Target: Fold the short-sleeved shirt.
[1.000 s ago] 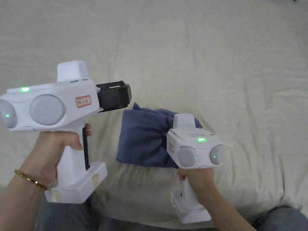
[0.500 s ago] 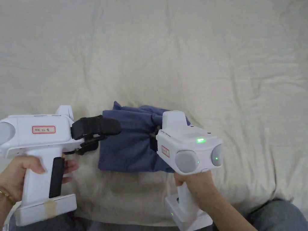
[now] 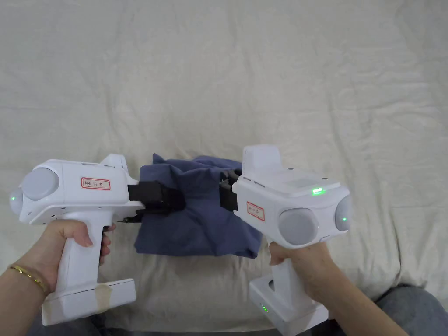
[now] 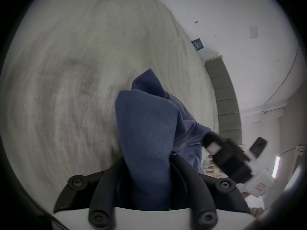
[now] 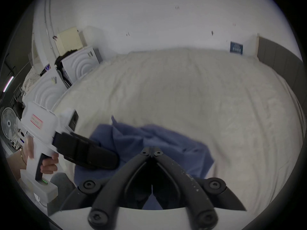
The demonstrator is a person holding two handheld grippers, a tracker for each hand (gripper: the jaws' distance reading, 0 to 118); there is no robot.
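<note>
The blue short-sleeved shirt (image 3: 197, 218) lies as a small folded bundle on the cream bed sheet (image 3: 262, 87), close to the near edge. My left gripper (image 3: 168, 200) reaches in from the left and is shut on the bundle's left fold; in the left gripper view the blue cloth (image 4: 146, 134) runs up from between its jaws and hides the tips. My right gripper (image 3: 225, 194) sits at the bundle's upper right edge. Its jaws meet at the tips (image 5: 152, 151) on the shirt (image 5: 174, 142). From the left gripper view, the right gripper (image 4: 210, 139) pinches the cloth's far edge.
The wrinkled sheet spreads wide beyond and to both sides of the shirt. The person's grey-clad knee (image 3: 407, 310) is at the near edge. A grey headboard (image 5: 282, 59) bounds one side of the bed; white moulded panels (image 5: 79, 64) and a fan (image 5: 9, 123) stand off the other.
My left gripper has come down from above the shirt's left side, opened a little, and shut on the left fold. The right gripper has stayed at the right edge.
</note>
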